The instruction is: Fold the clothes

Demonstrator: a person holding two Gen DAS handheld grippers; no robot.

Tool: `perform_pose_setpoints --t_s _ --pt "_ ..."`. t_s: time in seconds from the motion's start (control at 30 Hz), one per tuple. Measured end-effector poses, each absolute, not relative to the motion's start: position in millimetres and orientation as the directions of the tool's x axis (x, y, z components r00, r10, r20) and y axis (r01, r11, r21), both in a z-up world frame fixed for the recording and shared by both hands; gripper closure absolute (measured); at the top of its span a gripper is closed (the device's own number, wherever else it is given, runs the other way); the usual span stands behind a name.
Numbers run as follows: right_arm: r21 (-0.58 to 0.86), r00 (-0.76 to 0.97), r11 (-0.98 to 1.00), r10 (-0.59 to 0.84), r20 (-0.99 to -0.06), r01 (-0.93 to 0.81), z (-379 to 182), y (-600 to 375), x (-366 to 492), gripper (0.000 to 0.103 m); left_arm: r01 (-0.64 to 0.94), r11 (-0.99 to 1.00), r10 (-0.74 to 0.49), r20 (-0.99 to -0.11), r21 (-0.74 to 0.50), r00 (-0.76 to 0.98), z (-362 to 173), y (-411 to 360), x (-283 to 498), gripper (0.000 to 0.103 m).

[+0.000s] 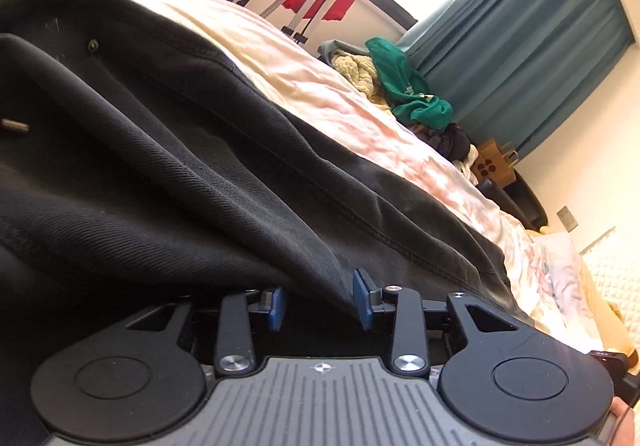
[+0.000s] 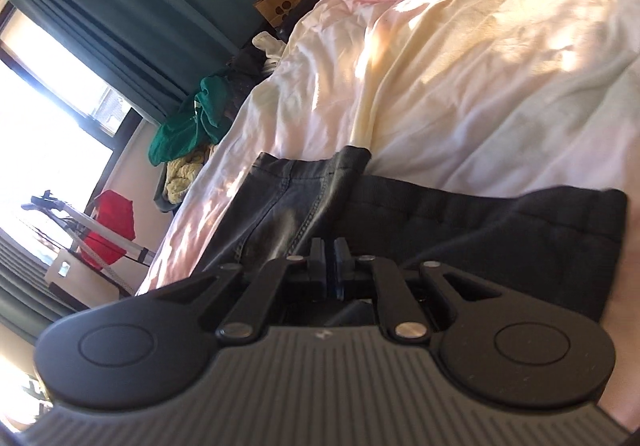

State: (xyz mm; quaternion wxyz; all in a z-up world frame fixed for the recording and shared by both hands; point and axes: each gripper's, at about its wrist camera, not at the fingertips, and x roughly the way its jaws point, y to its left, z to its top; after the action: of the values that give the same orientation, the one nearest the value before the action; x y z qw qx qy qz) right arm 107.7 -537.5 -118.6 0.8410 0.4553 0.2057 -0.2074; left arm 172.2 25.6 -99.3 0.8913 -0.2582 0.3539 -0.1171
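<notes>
Pale duvet (image 2: 460, 86) across bed. Dark jeans (image 1: 168, 150) spread on top, long axis running away from both grippers. L gripper (image 1: 320, 304): jaws apart, fabric fold between pads, not pinched. R gripper (image 2: 329, 258): jaws together, apparently empty, jeans directly ahead.

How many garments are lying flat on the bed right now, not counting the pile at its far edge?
1: dark jeans, spread on the pale duvet directly ahead of both grippers. Anything beneath them would be hidden.

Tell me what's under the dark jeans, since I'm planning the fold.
The dark jeans lie on the pale bedding. Whatever is beneath their middle is covered.
</notes>
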Motion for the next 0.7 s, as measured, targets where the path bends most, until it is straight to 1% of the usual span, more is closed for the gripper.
perform_pose_setpoints --t_s 0.07,0.13,0.2,0.23,0.27,0.3,0.43,0.5,0.57,0.7 --pt "0.653 0.815 0.516 -0.177 -0.553 0.555 -109.7 -533.9 88.5 0.092 0.044 0.849 -0.389 -0.567 -0.526 0.726 -91.0 22.5 159.7 0.063" --pt "0.621 0.799 0.538 -0.185 -0.572 0.57 -101.1 -531.8 73.5 0.084 0.067 0.855 -0.394 -0.559 -0.515 0.73 -83.2 20.2 146.8 0.062" --pt "0.631 0.81 0.543 -0.18 -0.558 0.555 -96.0 -530.3 54.5 0.06 0.087 0.86 -0.397 -0.552 -0.504 0.734 -75.7 18.1 134.2 0.059" --pt "0.639 0.815 0.535 -0.188 -0.548 0.552 -93.8 -529.6 43.7 0.052 0.095 0.863 -0.397 -0.549 -0.496 0.736 -71.8 17.5 127.5 0.058" --pt "0.644 0.816 0.523 -0.202 -0.542 0.558 -92.8 -529.7 35.1 0.043 0.096 0.875 -0.381 -0.552 -0.475 0.742 -67.4 20.4 118.2 0.057" --pt "0.65 0.813 0.508 -0.213 -0.542 0.566 -93.1 -530.9 28.4 0.037 0.096 0.886 -0.365 -0.555 -0.453 0.747 -63.0 23.3 108.9 0.056" --pt "0.672 0.803 0.448 -0.237 -0.546 0.59 -98.0 -538.6 10.3 0.037 0.081 0.927 -0.292 -0.569 -0.366 0.769 -44.8 33.9 70.9 0.05" --pt "0.669 0.785 0.419 -0.237 -0.572 0.614 -106.4 -545.8 11.0 0.037 0.062 0.937 -0.264 -0.579 -0.344 0.771 -37.1 42.5 52.2 0.049" --pt "0.665 0.759 0.376 -0.22 -0.612 0.645 -118.2 -553.1 13.6 0.037 0.03 0.94 -0.239 -0.591 -0.34 0.77 -34.0 54.3 37.5 0.047" --pt "0.705 0.744 0.247 -0.143 -0.652 0.665 -146.1 -565.2 15.0 0.037 -0.035 0.937 -0.196 -0.606 -0.347 0.771 -30.8 77.0 10.5 0.038"
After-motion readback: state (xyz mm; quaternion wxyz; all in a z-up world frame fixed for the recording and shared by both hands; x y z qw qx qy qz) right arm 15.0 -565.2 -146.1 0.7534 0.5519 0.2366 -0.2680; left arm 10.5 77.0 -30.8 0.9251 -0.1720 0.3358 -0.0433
